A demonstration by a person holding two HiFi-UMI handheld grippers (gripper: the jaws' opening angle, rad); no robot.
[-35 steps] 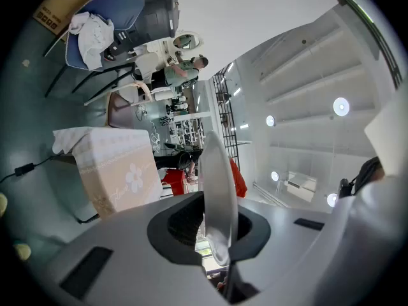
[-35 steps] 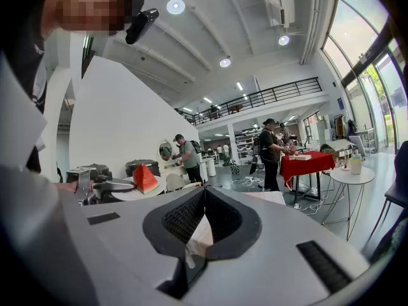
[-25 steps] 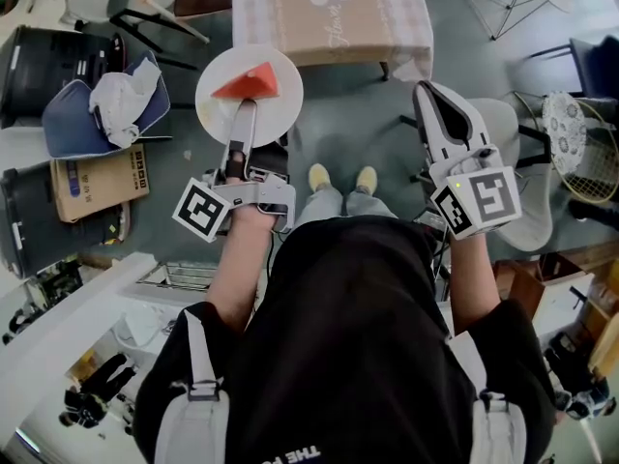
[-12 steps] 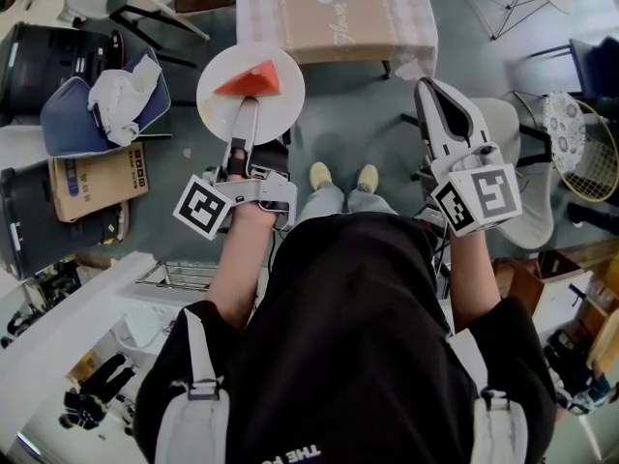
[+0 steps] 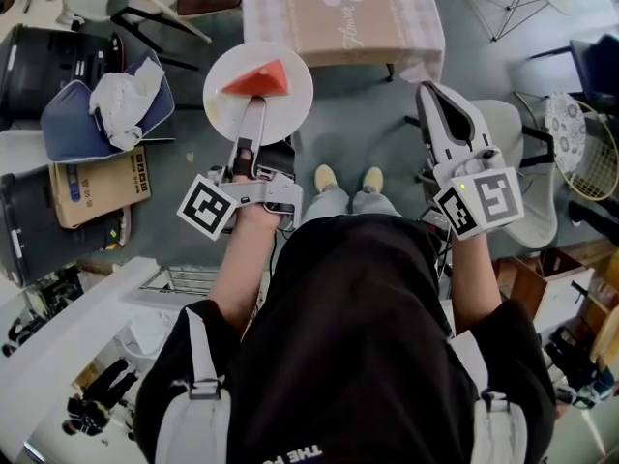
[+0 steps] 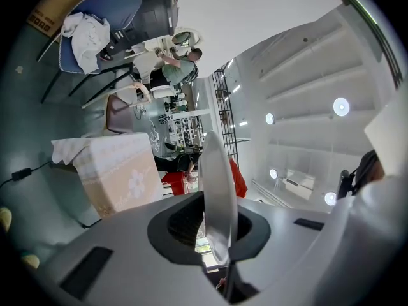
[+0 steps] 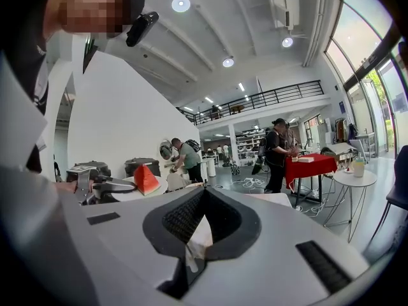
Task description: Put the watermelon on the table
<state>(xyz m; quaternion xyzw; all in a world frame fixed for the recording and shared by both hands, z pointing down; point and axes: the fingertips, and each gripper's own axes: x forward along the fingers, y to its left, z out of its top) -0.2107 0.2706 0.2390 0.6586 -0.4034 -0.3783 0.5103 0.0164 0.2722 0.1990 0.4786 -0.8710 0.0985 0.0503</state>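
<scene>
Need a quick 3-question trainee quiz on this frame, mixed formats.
1. What is the left gripper clamped on?
2. The watermelon slice lies on: A) the table, B) the white plate, C) the floor.
3. True or false: the right gripper is shut with nothing between its jaws.

Key: 1) the rim of the white plate; 2) B; 3) true.
</scene>
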